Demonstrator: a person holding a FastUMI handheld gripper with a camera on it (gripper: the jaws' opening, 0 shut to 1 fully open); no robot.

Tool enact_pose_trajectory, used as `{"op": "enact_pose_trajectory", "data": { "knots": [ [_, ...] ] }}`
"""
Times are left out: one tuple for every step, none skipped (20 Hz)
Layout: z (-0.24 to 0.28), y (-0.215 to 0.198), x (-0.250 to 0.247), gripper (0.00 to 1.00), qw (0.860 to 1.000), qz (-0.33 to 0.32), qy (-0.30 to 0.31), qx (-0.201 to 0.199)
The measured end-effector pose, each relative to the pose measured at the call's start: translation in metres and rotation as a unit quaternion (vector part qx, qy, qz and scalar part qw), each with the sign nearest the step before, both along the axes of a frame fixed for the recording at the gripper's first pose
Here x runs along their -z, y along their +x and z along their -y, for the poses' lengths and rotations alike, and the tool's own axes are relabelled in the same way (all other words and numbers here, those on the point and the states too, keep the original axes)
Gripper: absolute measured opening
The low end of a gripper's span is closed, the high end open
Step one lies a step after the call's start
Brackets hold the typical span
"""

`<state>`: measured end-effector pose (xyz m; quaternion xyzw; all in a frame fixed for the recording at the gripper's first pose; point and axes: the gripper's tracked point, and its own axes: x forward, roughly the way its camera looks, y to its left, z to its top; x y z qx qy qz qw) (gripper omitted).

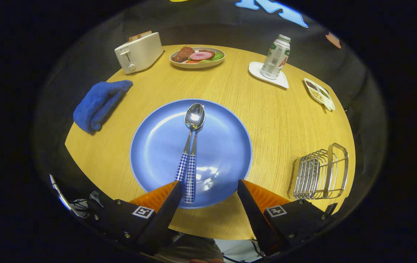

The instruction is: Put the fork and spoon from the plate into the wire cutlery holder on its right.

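A round, glossy blue plate [157, 146] lies at the centre of the frame on a pale wooden table [267, 120] with fine straight grain. On the plate lie a polished metal spoon [194, 120] with a blue-and-white checked handle and, tucked beneath it, a fork [191, 171] with the same checked handle; the two run almost parallel and touch along their length, and the fork's head is hidden under the spoon's bowl. Their handle ends point toward the lower centre of the frame.

The gripper [210, 188] sits at the bottom centre with its two wedge-shaped, ribbed fingers spread wide, holding nothing. The handle ends lie just beside the left finger's tip, inside the gap; the right finger is well apart from them, over the plate's near rim.

At the lower right stands the wire cutlery holder [320, 171], a shiny chrome rack of bent loops, empty as far as can be seen.

At the left lies a crumpled blue terry cloth [99, 104]. At the upper left stands a cream toaster [139, 53] with slices in its slot. Top centre, a shallow pale dish [197, 65] holds meat and greens. At the upper right a metal drink can [276, 56] stands on a white coaster [281, 82], and beyond it a small divided white tray [320, 94] holds seeds or grains.
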<state>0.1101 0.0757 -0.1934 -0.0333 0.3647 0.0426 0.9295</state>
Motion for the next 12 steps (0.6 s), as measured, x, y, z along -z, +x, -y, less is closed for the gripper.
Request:
{"op": "enact_pose_trajectory", "data": {
  "knots": [
    [0.002,0.003,-0.001,0.96,1.000,0.004,-0.024,-0.007],
    [0.003,0.005,-0.001,0.95,0.999,0.005,-0.044,-0.014],
    [0.003,0.004,0.000,0.95,0.998,0.001,-0.054,-0.019],
    [0.003,0.004,0.001,0.95,0.998,-0.004,-0.059,-0.019],
    [0.002,0.004,0.000,0.95,0.998,-0.007,-0.062,-0.020],
    [0.001,0.005,0.000,0.95,0.997,-0.012,-0.068,-0.022],
    [0.000,0.004,-0.002,0.96,0.997,-0.015,-0.074,-0.026],
    [-0.002,0.003,-0.002,0.95,0.996,-0.020,-0.082,-0.031],
    [-0.003,0.003,-0.003,0.95,0.995,-0.018,-0.090,-0.037],
    [-0.006,0.004,-0.003,0.96,0.994,-0.021,-0.096,-0.045],
    [-0.007,0.004,-0.001,0.95,0.993,-0.025,-0.108,-0.049],
    [-0.008,0.007,0.000,0.95,0.992,-0.025,-0.113,-0.056]
  ]
}}
